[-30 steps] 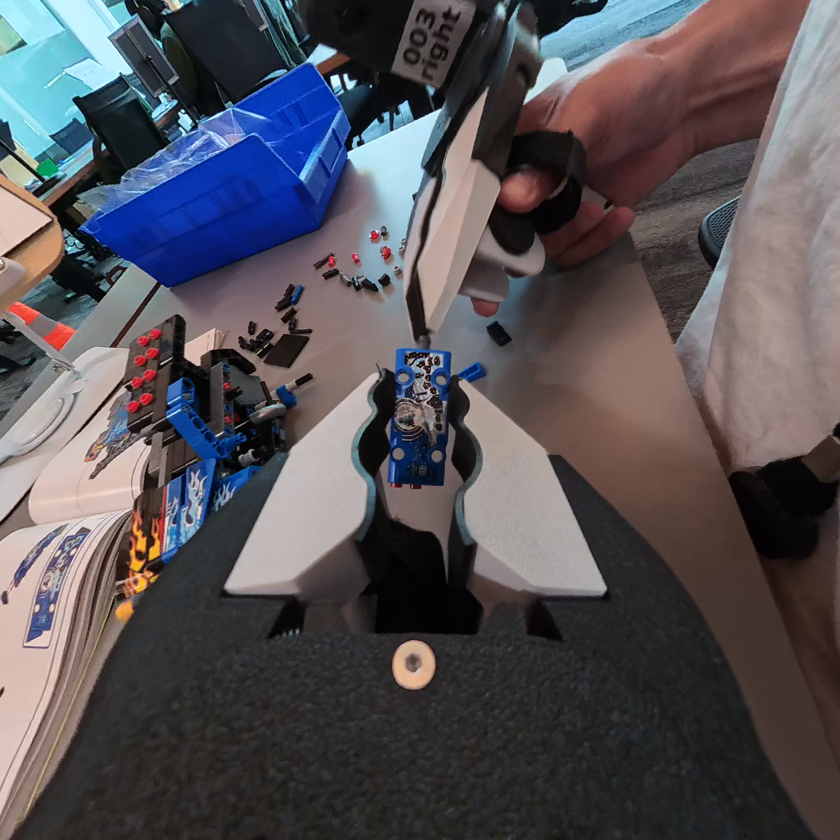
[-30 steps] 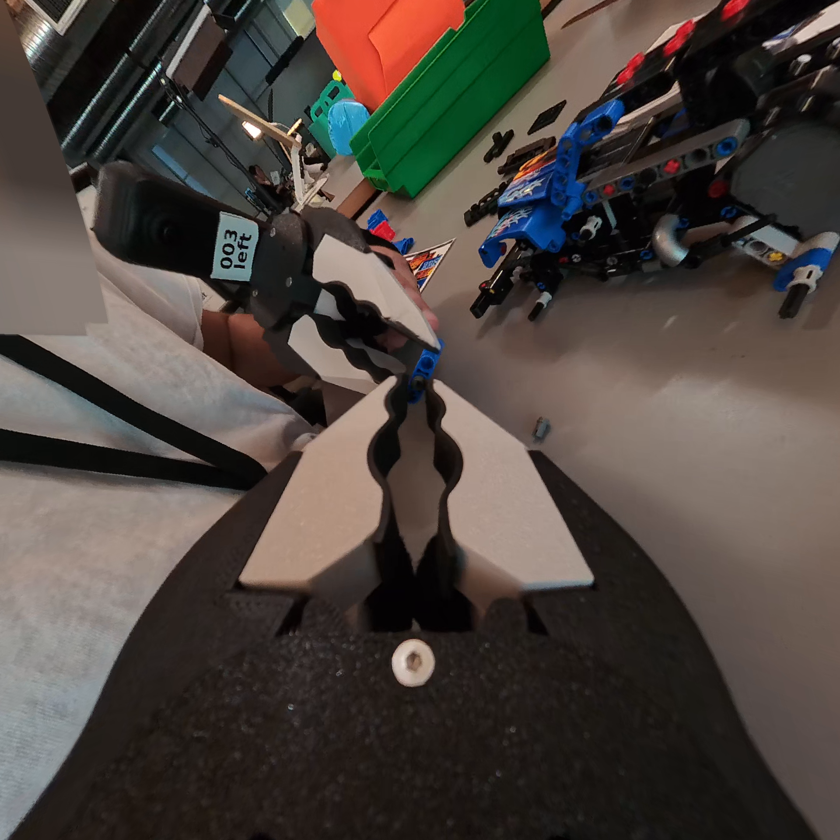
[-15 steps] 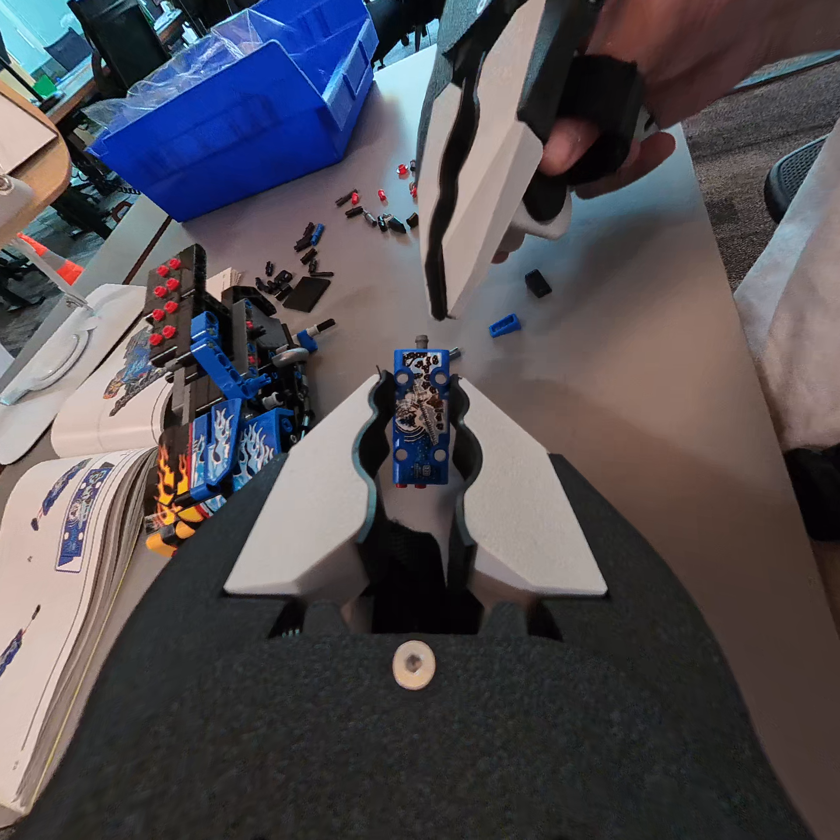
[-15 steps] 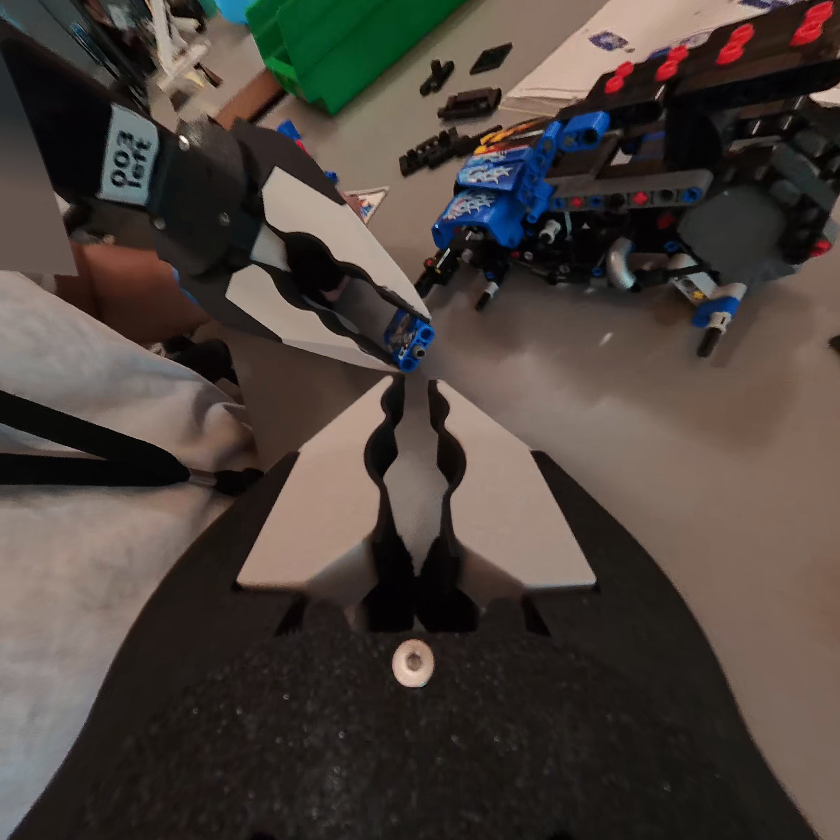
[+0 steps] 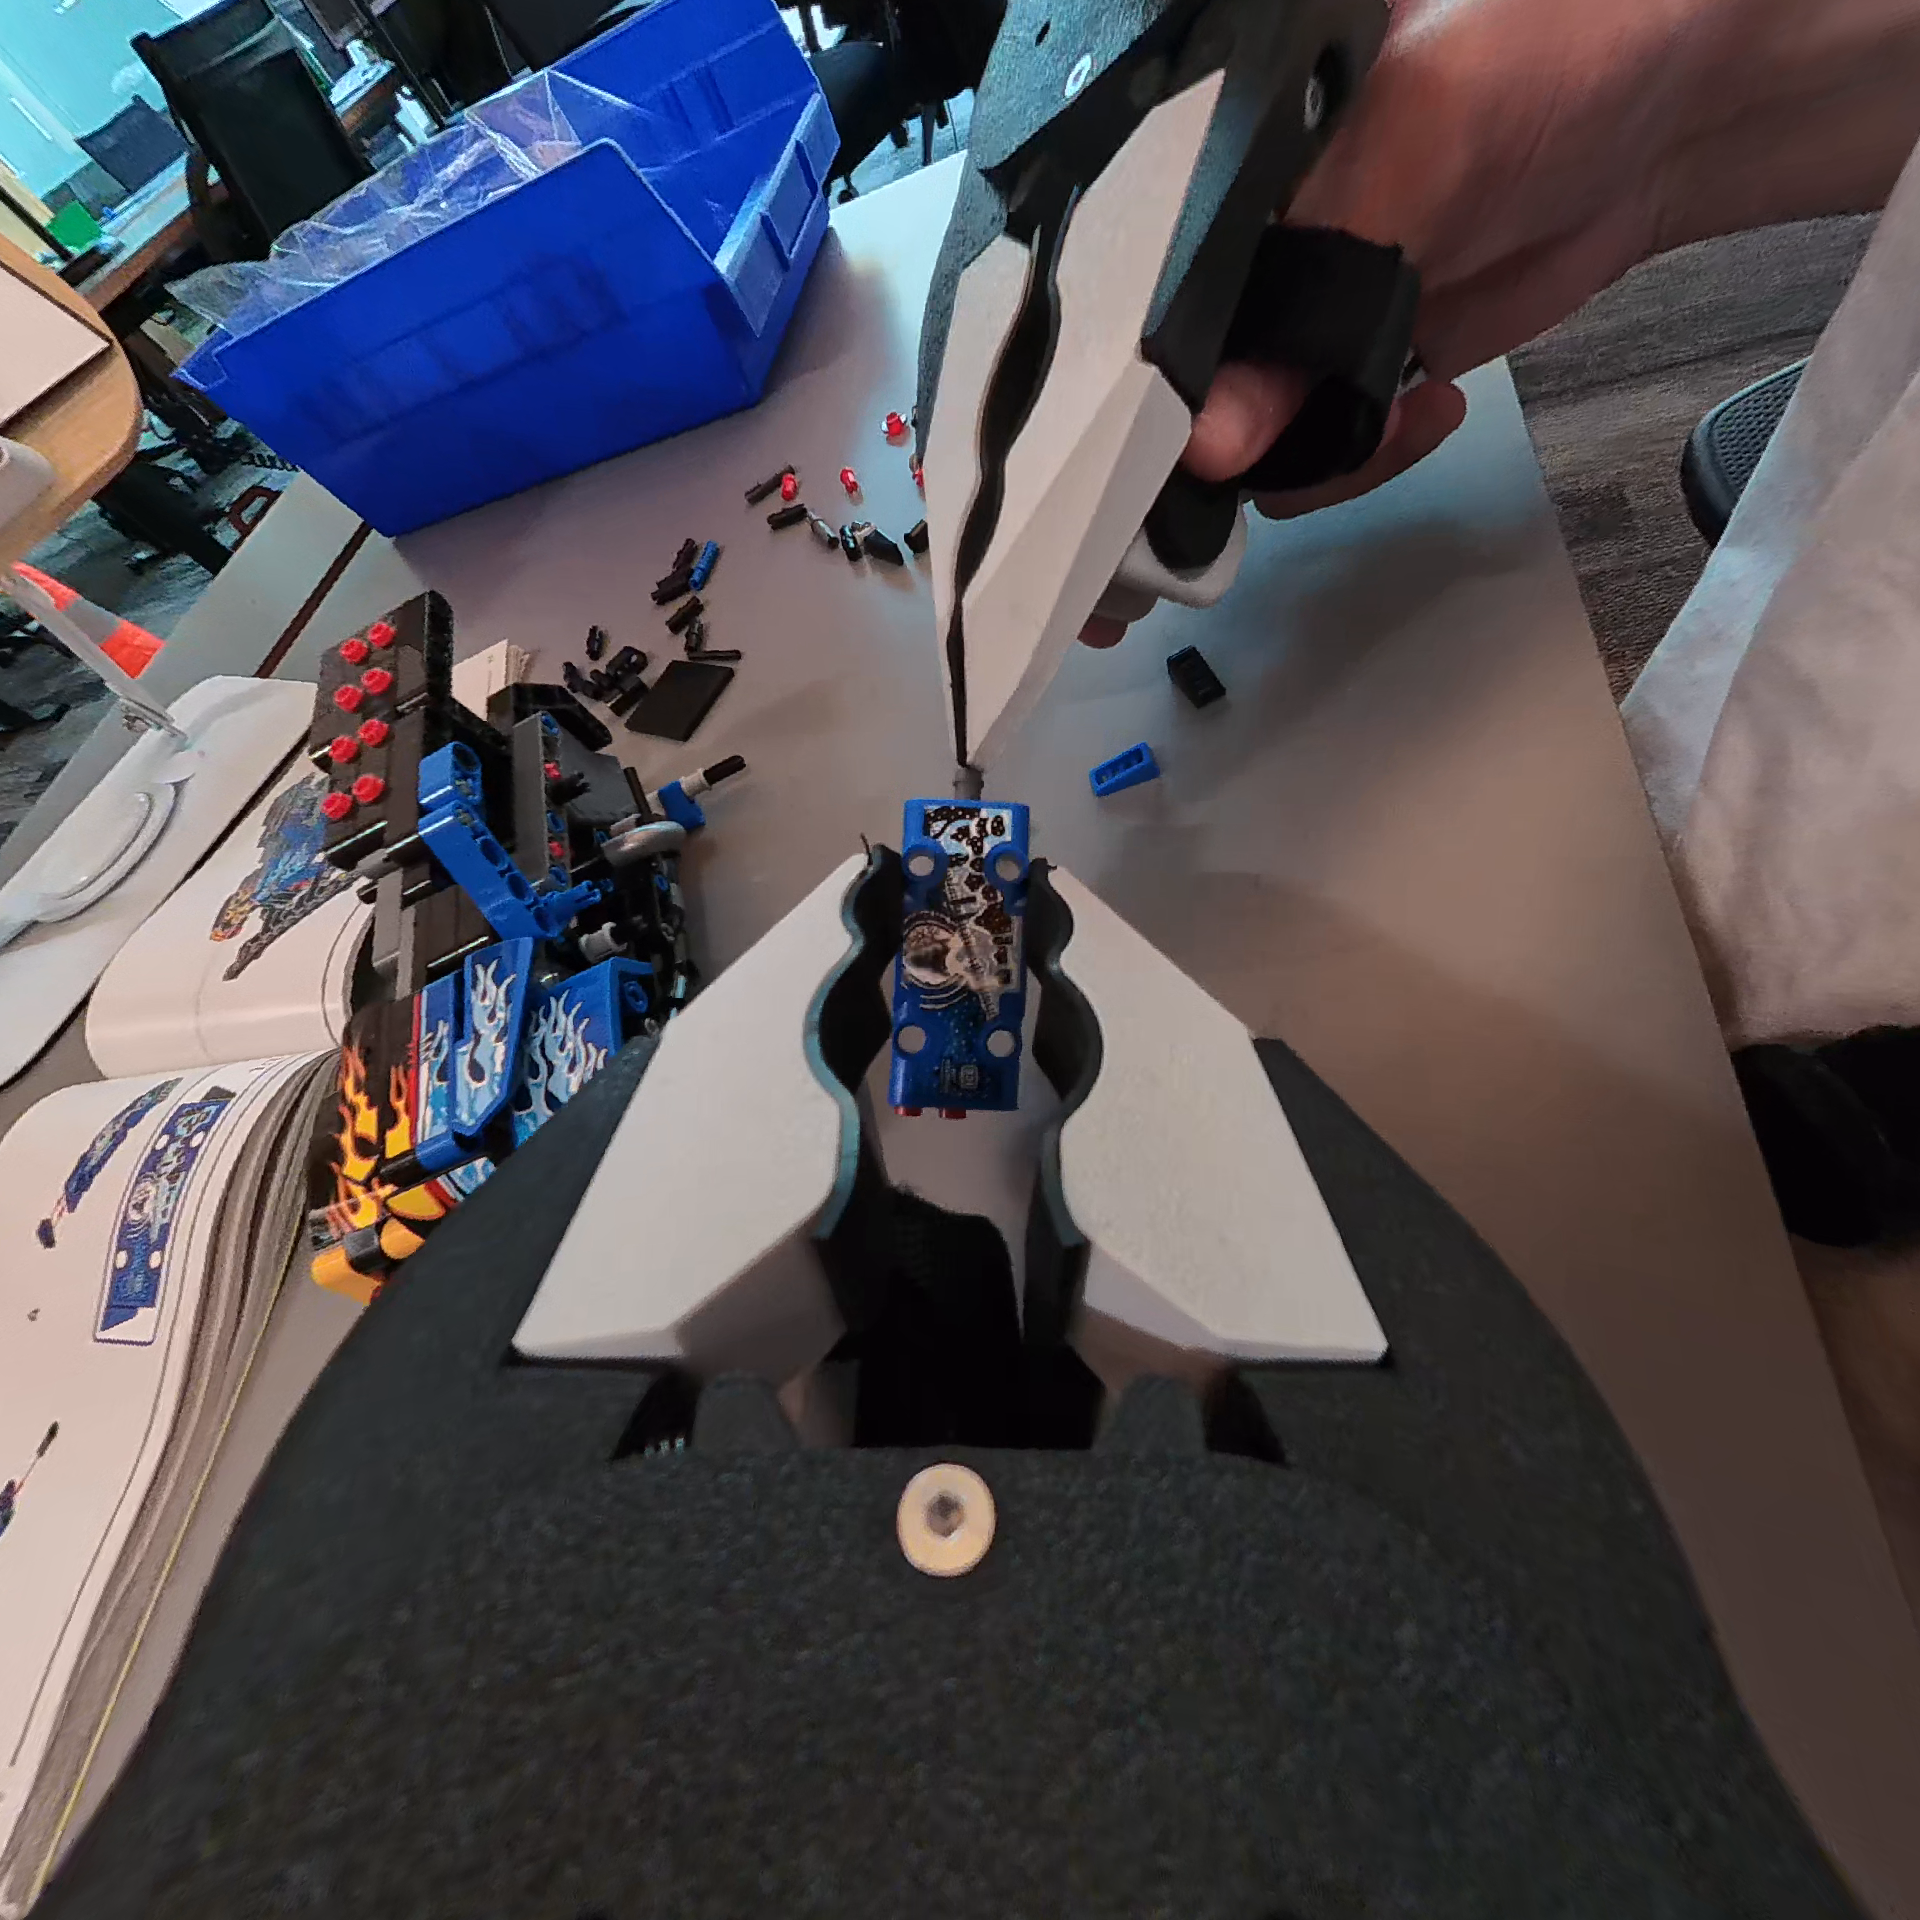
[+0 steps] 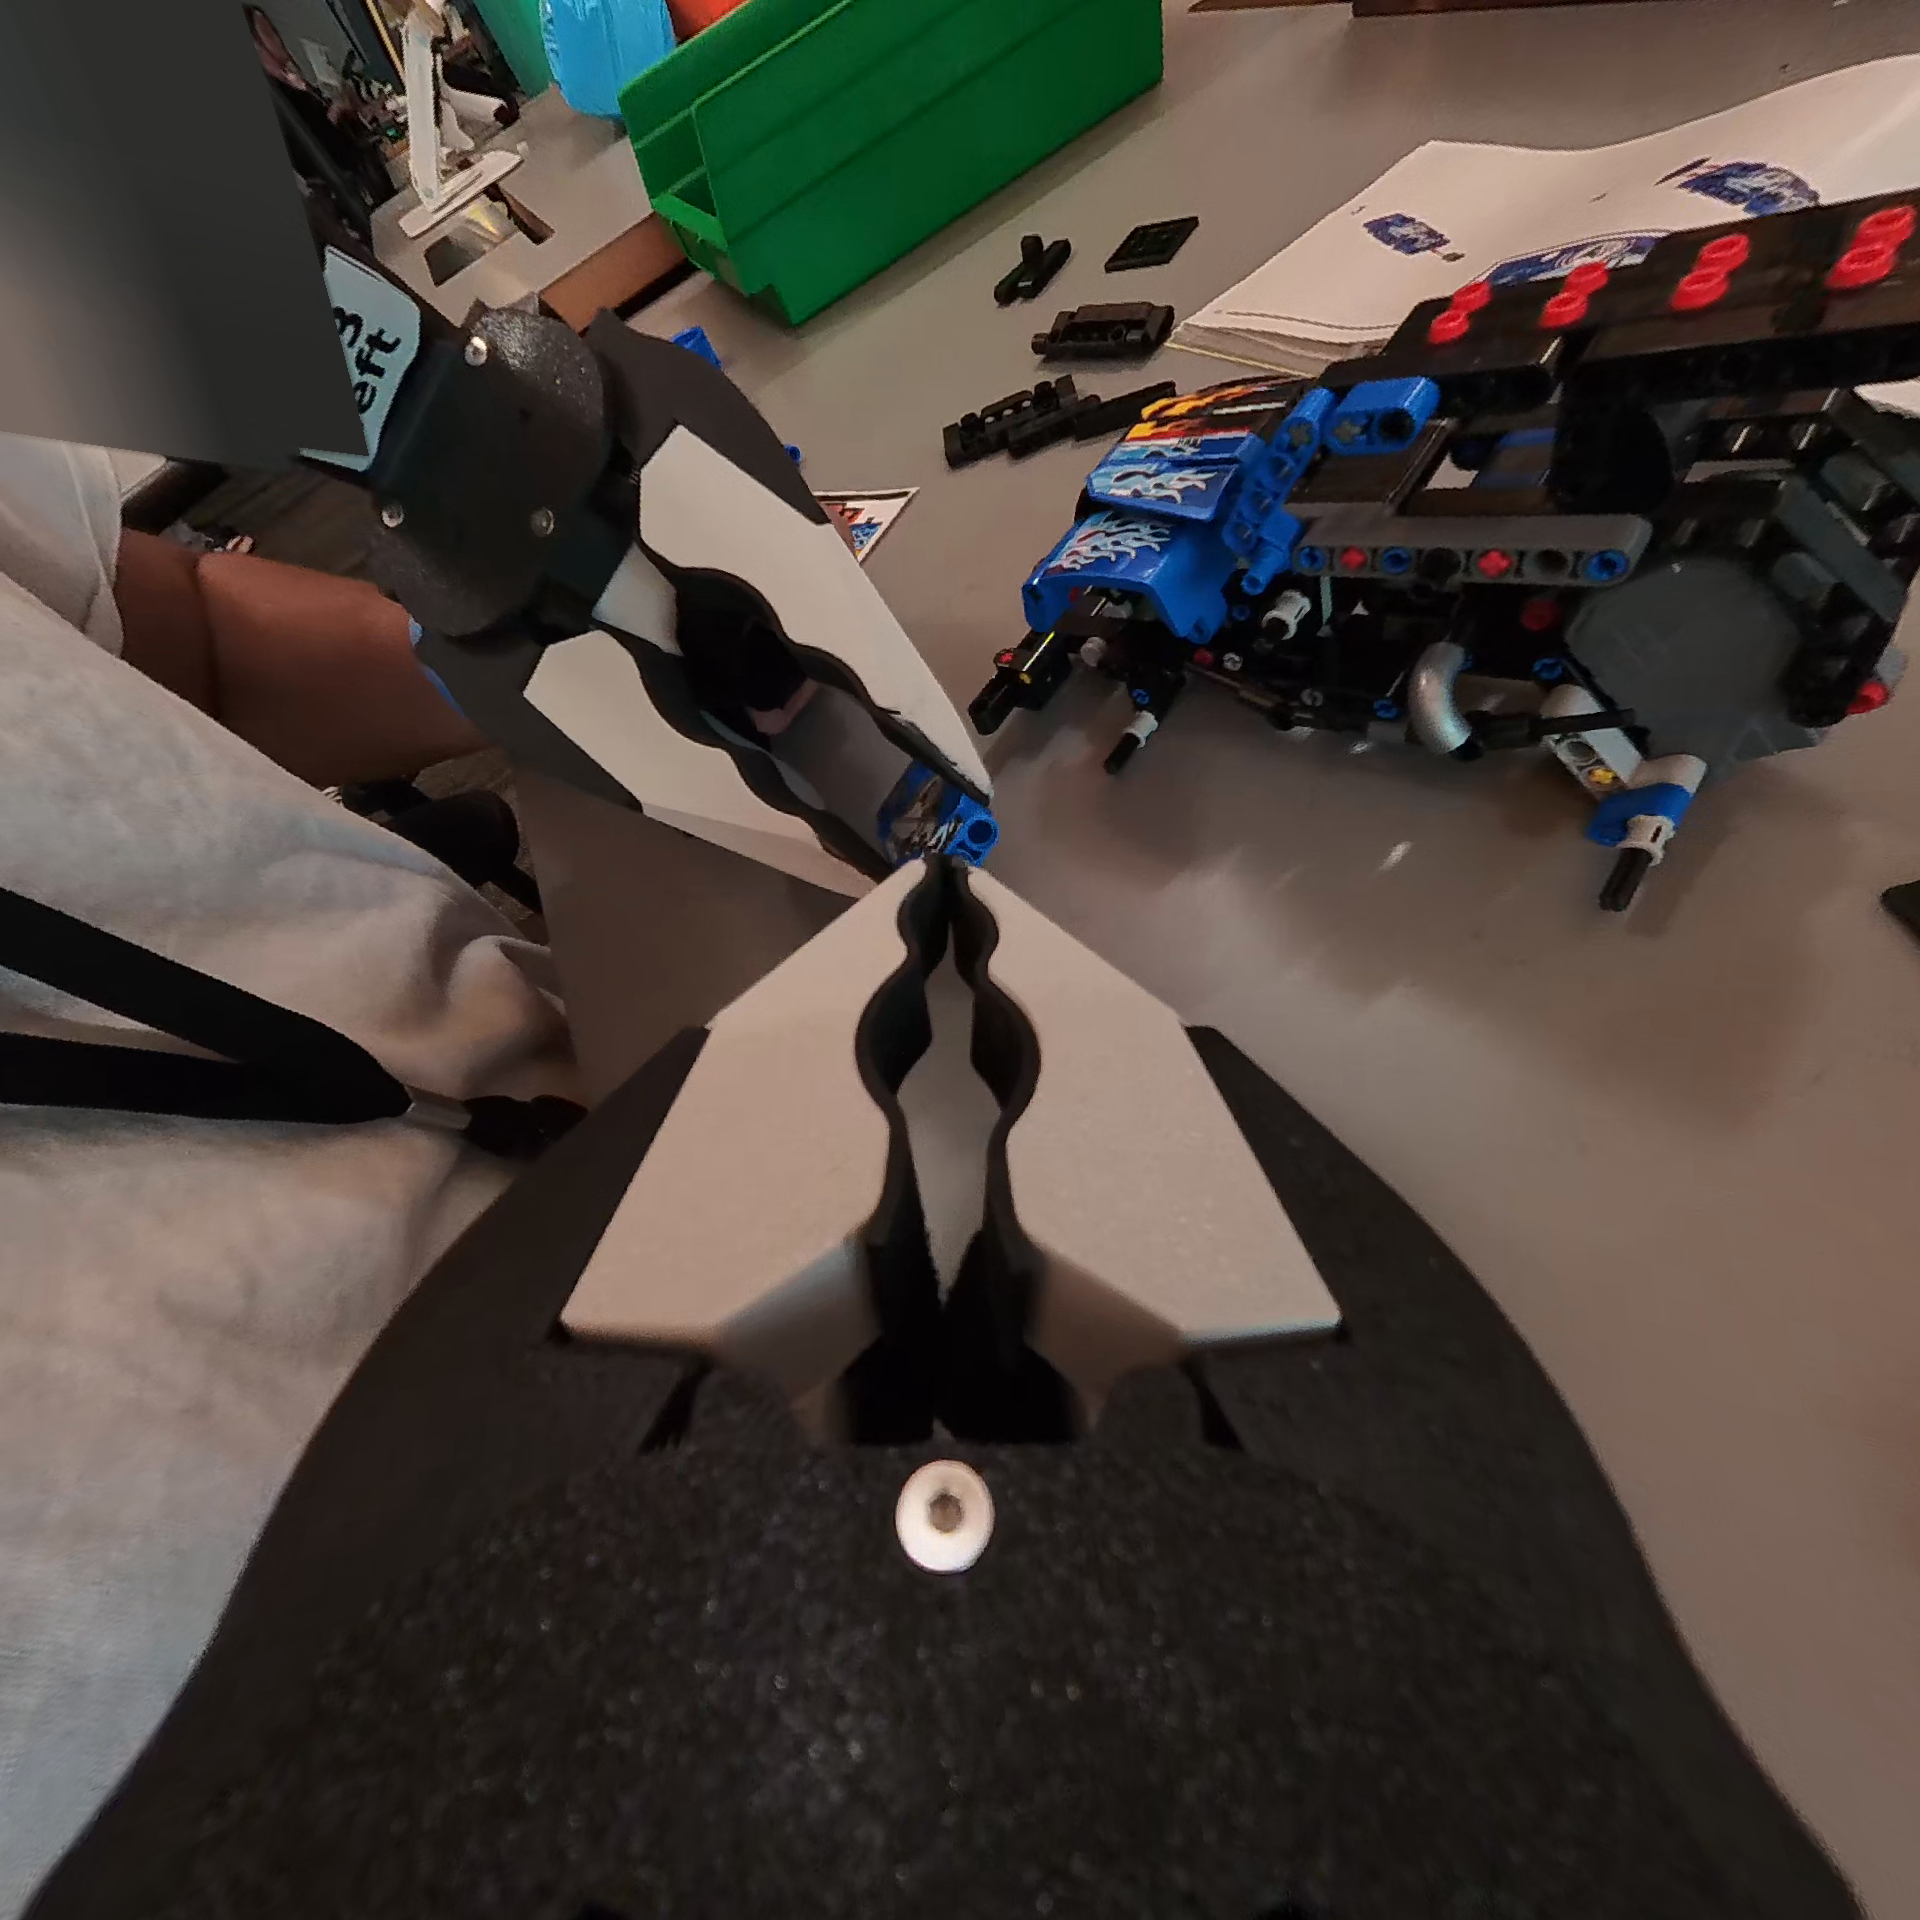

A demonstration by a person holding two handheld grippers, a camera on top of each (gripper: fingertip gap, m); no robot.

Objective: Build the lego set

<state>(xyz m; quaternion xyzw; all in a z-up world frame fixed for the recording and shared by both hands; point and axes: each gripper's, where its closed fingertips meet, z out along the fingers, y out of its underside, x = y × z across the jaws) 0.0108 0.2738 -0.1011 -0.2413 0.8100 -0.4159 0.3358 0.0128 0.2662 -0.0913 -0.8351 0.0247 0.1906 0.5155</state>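
Observation:
My left gripper [image 5: 956,862] is shut on a blue printed panel [image 5: 961,956], held lengthwise between its fingers above the table. A small grey pin [image 5: 966,774] sticks out of the panel's far end. My right gripper [image 5: 961,753] comes down from above with its tips together on that pin. In the right wrist view, my right gripper [image 6: 943,871] is shut, its tips against the end of the blue panel [image 6: 940,821] in the left gripper [image 6: 925,800]. The partly built blue and black vehicle [image 5: 488,914] [image 6: 1455,561] lies on the table to the side.
An open instruction booklet [image 5: 125,1247] lies under and beside the vehicle. A blue bin [image 5: 540,301] stands at the back. A green bin [image 6: 883,135] stands beyond the vehicle. Loose black and red pins [image 5: 675,644], a small blue brick [image 5: 1122,769] and a black piece [image 5: 1195,675] lie scattered. The tips of both grippers are at nearly the same place.
My right gripper had lifted away from the panel, leaving the grey pin in its end. It has come back down, and its tips have closed onto the pin. The left gripper kept hold of the panel.

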